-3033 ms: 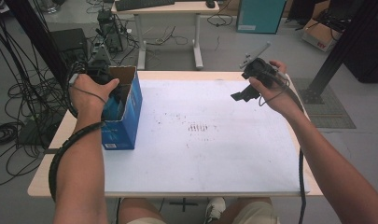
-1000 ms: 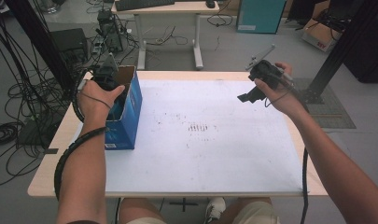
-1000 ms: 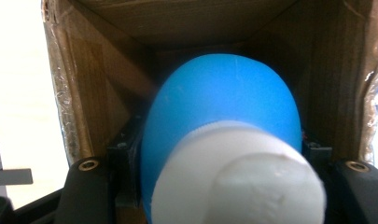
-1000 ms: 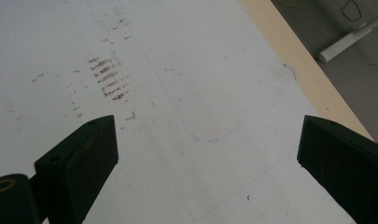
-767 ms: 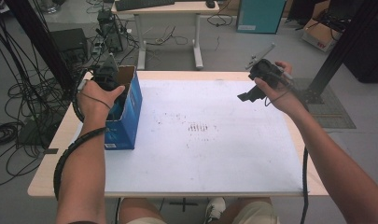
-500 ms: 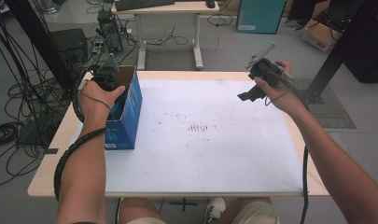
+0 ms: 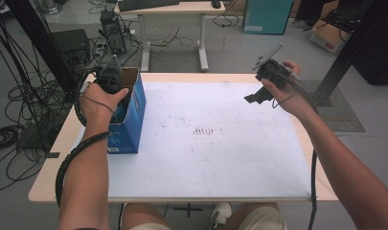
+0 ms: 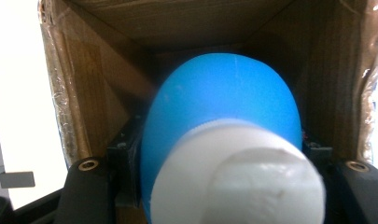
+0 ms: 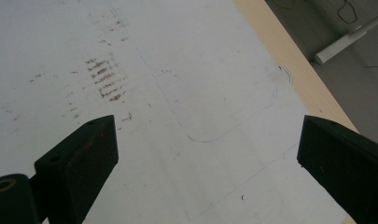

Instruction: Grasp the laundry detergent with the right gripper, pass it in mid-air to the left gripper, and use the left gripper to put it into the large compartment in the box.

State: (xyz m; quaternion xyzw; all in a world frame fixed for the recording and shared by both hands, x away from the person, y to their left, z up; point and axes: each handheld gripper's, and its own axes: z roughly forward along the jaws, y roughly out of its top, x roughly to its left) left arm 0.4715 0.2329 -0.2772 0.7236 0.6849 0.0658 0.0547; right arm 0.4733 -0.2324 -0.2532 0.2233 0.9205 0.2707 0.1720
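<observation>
A blue cardboard box (image 7: 132, 120) with an open top stands at the table's left side. My left gripper (image 7: 114, 85) reaches down into it from above, the hand covering most of it. In the left gripper view its jaws are shut on a blue bottle (image 8: 224, 98) with a white cap (image 8: 238, 182), inside the box's brown walls (image 8: 79, 84). My right gripper (image 7: 255, 97) hangs above the table's far right, open, with nothing between its jaws (image 9: 210, 149) over the white sheet.
A white sheet (image 7: 206, 143) with dark smudges (image 7: 203, 130) near its middle covers the table. Pencil outlines (image 9: 214, 107) mark the sheet near the right edge. Cables, a second desk (image 7: 172, 9) and black frame posts stand on the floor beyond.
Since three seconds ago my left hand has shifted a little farther back over the box, and my right gripper has risen slightly toward the far right. Over the last second nothing visibly moved.
</observation>
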